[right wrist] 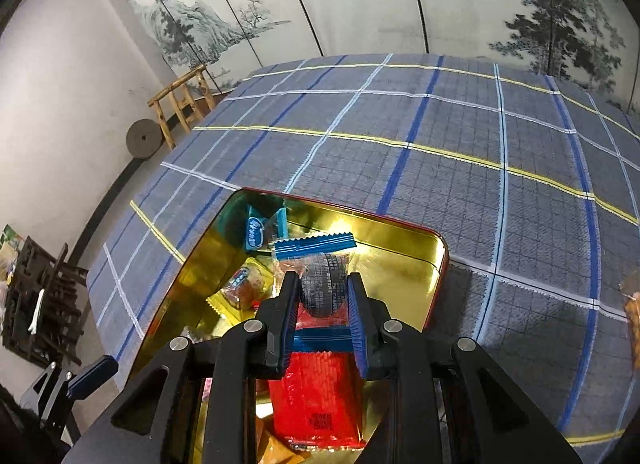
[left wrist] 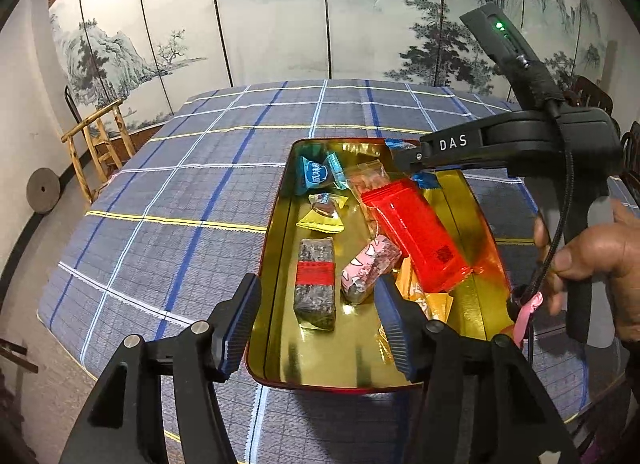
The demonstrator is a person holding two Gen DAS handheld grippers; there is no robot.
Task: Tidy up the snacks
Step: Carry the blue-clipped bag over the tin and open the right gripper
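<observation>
Left wrist view: left gripper (left wrist: 316,318) hovers, jaws spread, over the gold-lined red tin (left wrist: 276,224) at centre frame; red wrapped snack bar (left wrist: 420,236) inside.

Right wrist view: right gripper (right wrist: 322,306) pinches a blue-ended dark cookie packet (right wrist: 322,288) above the tin — likely releasing next.

In the left wrist view, the right hand-held gripper (left wrist: 404,158) covers most of the blue-wrapped snack (left wrist: 426,180), so only its ends show. The orange packet (left wrist: 430,302) is partly hidden under the red packet (left wrist: 420,232) and behind a blue pad. In the right wrist view, an orange thing (right wrist: 634,316) on the surface is cut off by the right edge. The print on the dark round snack (right wrist: 322,288) is too small to read.
</observation>
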